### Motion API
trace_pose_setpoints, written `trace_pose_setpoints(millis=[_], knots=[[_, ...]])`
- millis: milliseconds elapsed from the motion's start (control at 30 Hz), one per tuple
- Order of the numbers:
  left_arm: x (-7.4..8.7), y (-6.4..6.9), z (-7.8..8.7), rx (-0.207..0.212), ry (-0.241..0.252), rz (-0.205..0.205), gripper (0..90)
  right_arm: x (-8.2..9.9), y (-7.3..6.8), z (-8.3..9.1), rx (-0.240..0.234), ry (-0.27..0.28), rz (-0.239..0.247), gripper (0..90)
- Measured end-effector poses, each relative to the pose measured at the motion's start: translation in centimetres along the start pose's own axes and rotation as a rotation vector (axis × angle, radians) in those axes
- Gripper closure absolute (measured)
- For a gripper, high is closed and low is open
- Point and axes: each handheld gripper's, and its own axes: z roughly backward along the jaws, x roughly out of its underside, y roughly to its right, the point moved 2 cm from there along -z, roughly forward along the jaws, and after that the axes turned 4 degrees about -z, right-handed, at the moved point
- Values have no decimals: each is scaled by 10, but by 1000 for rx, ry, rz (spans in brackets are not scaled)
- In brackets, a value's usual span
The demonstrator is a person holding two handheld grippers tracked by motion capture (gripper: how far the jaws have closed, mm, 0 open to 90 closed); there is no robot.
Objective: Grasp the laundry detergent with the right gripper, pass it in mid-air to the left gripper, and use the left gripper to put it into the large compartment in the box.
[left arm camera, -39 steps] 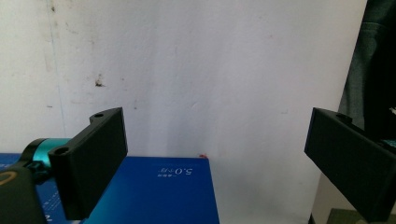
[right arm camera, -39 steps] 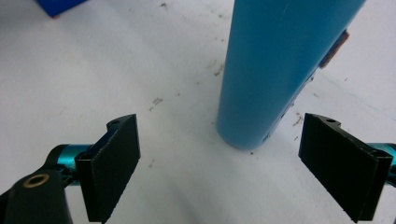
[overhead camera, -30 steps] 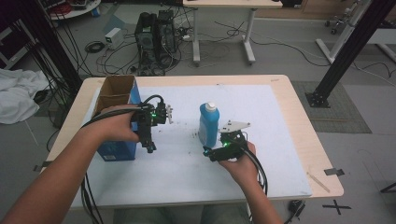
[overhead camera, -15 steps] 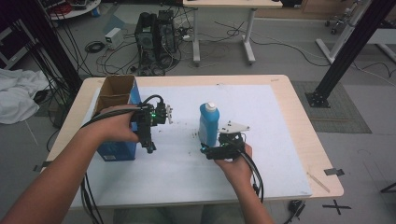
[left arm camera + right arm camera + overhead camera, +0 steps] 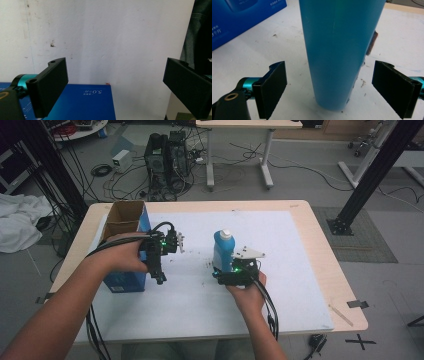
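**Bottle framed, grasp not yet made**

Nearest the person, the right gripper [image 5: 227, 270] sits low on the white table cover [image 5: 280, 285] with its jaws spread wide on either side of the blue bottle [image 5: 342, 50], touching neither side. The bottle stands upright with its white cap [image 5: 226, 234] on, near the middle of the table. Closing and lifting are left to do. Farther left, the left gripper [image 5: 176, 242] hovers with jaws apart and empty, just beside the open blue cardboard box [image 5: 122, 227].
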Motion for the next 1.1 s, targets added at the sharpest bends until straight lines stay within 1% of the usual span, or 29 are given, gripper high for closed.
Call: trace_pose_setpoints(millis=[33, 67, 100, 133, 167, 200, 233, 300, 333, 367, 400, 433, 467, 500, 533, 567, 633, 667, 700, 733, 767, 800, 833, 900, 933, 967, 1033, 1067, 1100], knots=[[0, 0, 0, 1, 0, 1, 58, 0, 0, -1, 1, -9, -19, 117], [0, 1, 0, -1, 0, 3, 58, -1, 0, -2, 4, -3, -13, 117], [0, 0, 1, 2, -10, -10, 58, -1, 1, -4, 7, 3, -7, 117], [0, 1, 0, 5, -1, -4, 58, -2, 2, -5, 15, 16, 7, 117], [-1, 1, 0, 3, -2, -6, 58, -2, -1, -5, 15, -2, -33, 117], [-1, 1, 1, 3, -5, -7, 58, -3, 1, -7, 18, 16, -6, 117], [-1, 1, 1, 2, -7, -7, 58, -3, 0, -6, 21, 5, -31, 117], [0, 1, 1, 2, -8, -7, 58, -4, 1, -8, 27, 28, 2, 117], [0, 1, 0, 1, -5, -7, 58, -4, 0, -8, 29, 15, -16, 117], [0, 1, 0, 3, -1, -7, 58, -5, 1, -11, 35, 30, 11, 117], [0, 1, 0, 2, -5, -8, 58, -4, -1, -11, 39, 8, -23, 117], [0, 1, 0, 3, -4, -7, 58, -5, -1, -12, 46, 18, -15, 117], [1, 1, 0, 4, -3, -6, 58, -5, -1, -13, 45, 18, -20, 117], [1, 1, 0, 4, 3, -1, 58, -5, 0, -15, 54, 26, 1, 117], [1, 1, 0, 4, 4, -1, 58, -5, -2, -15, 55, 24, -23, 117], [1, 1, -1, 2, 7, 0, 58, -6, -1, -17, 53, 36, 0, 117], [1, 2, -1, 3, 5, 1, 58, -7, -1, -19, 68, 51, 25, 117], [1, 2, -1, 4, 8, 2, 58, -6, -4, -17, 74, 38, -16, 117], [1, 2, -2, 5, 8, 2, 58, -7, -5, -18, 92, 47, -8, 117], [2, 2, -2, 5, 8, 1, 58, -7, -6, -18, 90, 50, -7, 117], [1, 1, -1, 6, -5, -6, 58, -7, -6, -18, 92, 56, -9, 117], [1, 1, -1, 8, -2, -6, 58, -8, -6, -18, 99, 60, -18, 117], [1, 1, -1, 5, -3, -8, 58, -8, -6, -19, 99, 70, -3, 117], [0, 1, -2, 6, -1, -11, 58, -9, -7, -21, 98, 77, -12, 117], [0, 0, -2, 7, -3, -11, 58, -9, -7, -22, 107, 81, -9, 117], [0, 0, -2, 8, -4, -10, 58, -9, -8, -23, 104, 78, -16, 117], [0, 0, -3, 15, -1, -11, 58, -10, -8, -24, 115, 86, -2, 117], [-1, 0, -3, 8, 8, -1, 58, -10, -8, -24, 115, 86, -2, 117], [0, -1, -2, 9, -8, -18, 58, -10, -10, -24, 116, 87, -20, 118]])
